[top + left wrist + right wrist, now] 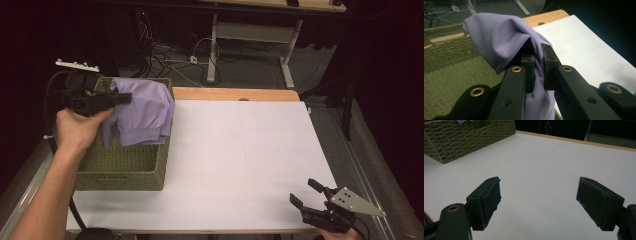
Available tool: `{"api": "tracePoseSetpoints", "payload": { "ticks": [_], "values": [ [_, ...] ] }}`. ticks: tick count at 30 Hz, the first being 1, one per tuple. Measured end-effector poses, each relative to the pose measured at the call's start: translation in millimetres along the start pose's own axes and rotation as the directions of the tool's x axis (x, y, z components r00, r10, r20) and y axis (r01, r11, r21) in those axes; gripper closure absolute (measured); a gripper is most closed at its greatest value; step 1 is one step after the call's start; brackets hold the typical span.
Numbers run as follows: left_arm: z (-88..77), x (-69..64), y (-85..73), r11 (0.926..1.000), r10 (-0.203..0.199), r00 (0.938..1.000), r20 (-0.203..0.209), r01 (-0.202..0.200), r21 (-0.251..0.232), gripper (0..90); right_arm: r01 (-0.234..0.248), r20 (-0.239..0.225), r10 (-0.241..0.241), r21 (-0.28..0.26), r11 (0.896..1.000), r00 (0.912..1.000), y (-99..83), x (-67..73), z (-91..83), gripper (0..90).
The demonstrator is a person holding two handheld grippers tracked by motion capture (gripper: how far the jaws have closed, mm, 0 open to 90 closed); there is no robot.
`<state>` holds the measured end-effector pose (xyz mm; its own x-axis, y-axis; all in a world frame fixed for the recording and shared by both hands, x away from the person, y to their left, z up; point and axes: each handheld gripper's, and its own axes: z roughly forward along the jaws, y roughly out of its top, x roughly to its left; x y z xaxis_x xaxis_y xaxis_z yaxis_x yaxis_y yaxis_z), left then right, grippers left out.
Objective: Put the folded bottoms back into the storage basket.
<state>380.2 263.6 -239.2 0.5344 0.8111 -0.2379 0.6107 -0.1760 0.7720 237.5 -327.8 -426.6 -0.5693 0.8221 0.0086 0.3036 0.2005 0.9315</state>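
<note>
A lilac cloth (145,111) hangs over the green woven basket (125,170) at the table's left, drooping across the basket's right rim. My left gripper (125,97) is shut on the cloth's upper fold and holds it up above the basket. In the left gripper view the cloth (499,37) is pinched between the two black jaws, with my left gripper (538,62) closed tight on the fabric. My right gripper (305,192) rests near the table's front right corner, open with nothing between its jaws. Over the white sheet my right gripper (537,197) stands wide apart.
A white sheet (240,155) covers the tabletop, with a wooden strip (230,93) along the far edge. The basket (461,137) is at the upper left of the right gripper view. Cables and desk legs (215,45) lie on the floor beyond the table.
</note>
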Motion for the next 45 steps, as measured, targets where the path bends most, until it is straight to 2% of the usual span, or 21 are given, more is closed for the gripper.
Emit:
{"api": "tracePoseSetpoints", "payload": {
  "ticks": [7,13,14,15,21,23,27,33,36,39,45],
  "values": [
    [-15.5,12.9,-4.6,0.9996,-0.023,0.9993,-0.030,0.022,-0.018,80.7,0.003,0.000,-0.003,0.002,1.000,1.0000,0.1,0.2,0.5,19.9],
    [-15.7,17.8,-8.3,0.9997,-0.023,0.9982,-0.056,0.023,-0.005,80.6,0.003,0.000,-0.003,0.004,1.000,1.0000,0.2,0.4,0.7,19.9],
    [-11.7,19.5,-10.2,0.9997,-0.017,0.9972,-0.072,0.018,0.016,80.6,0.004,-0.001,-0.004,0.004,1.000,1.0000,0.2,0.5,0.8,19.9],
    [-11.7,19.5,-10.2,0.9997,-0.017,0.9972,-0.072,0.018,0.016,80.6,0.004,-0.001,-0.004,0.004,1.000,1.0000,0.2,0.5,0.8,19.9],
    [12.9,22.3,-18.6,0.9961,0.009,0.9932,-0.116,0.001,0.088,80.5,0.007,-0.001,-0.007,0.004,1.000,1.0000,0.3,0.7,0.8,19.9],
    [25.5,24.9,-22.7,0.9938,0.005,0.9935,-0.114,0.007,0.111,80.5,0.005,-0.001,-0.005,0.003,1.000,1.0000,0.2,0.6,0.5,19.9],
    [38.9,27.0,-27.3,0.9912,-0.001,0.9949,-0.100,0.015,0.131,80.4,0.006,-0.001,-0.006,0.003,1.000,1.0000,0.1,0.4,0.1,19.9],
    [50.9,29.3,-32.8,0.9901,-0.018,0.9967,-0.079,0.029,0.138,80.3,0.008,-0.002,-0.008,0.003,1.000,1.0000,0.1,0.7,0.1,19.9],
    [58.2,34.3,-36.0,0.9892,-0.025,0.9962,-0.083,0.037,0.142,80.1,0.008,-0.003,-0.008,0.004,1.000,1.0000,0.1,0.6,0.2,19.9],
    [68.3,42.1,-40.1,0.9890,-0.026,0.9950,-0.096,0.040,0.142,79.9,0.009,-0.003,-0.009,0.005,1.000,1.0000,0.1,0.7,0.5,19.9],
    [92.6,62.5,-50.2,0.9852,-0.069,0.9914,-0.111,0.085,0.149,79.7,0.008,-0.002,-0.008,0.007,1.000,1.0000,0.2,0.3,1.0,19.9]
  ]
}}
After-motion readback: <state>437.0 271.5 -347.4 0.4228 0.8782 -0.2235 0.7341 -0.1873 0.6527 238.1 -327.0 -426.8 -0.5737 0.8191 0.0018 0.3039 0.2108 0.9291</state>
